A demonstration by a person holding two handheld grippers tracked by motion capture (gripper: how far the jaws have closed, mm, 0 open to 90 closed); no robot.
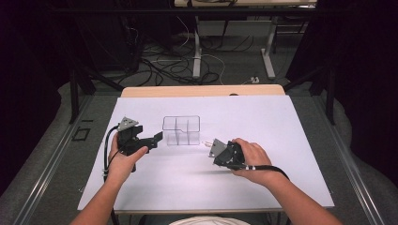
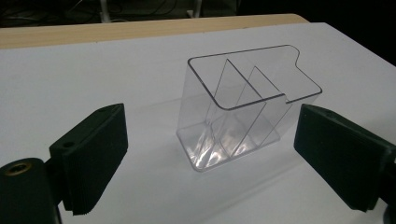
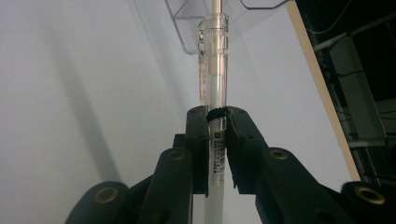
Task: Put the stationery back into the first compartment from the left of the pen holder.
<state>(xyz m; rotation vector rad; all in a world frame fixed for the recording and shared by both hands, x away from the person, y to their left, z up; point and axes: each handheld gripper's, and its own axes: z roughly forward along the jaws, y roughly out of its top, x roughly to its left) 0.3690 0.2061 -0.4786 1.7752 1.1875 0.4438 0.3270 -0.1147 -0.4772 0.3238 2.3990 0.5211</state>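
Two grippers: one in each hand
Pen (image 3: 213, 60): clear, clamped tight in right gripper (image 3: 217, 114)
Pen's long way: pointing straight at clear box (image 1: 181, 130)
Box: upright on white table (image 1: 263, 122), between both grippers, three slots inside
Left gripper (image 2: 210, 140): jaws wide apart, gripping nothing, box just ahead, not touching
Nearer for pen drop: right hand (image 1: 253, 157)
Likely next: tip up, then into a slot

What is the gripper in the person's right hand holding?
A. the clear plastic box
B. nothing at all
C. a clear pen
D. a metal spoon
C: in the right gripper view the right gripper has its black jaws clamped on a clear pen, whose tip points toward the clear plastic box.
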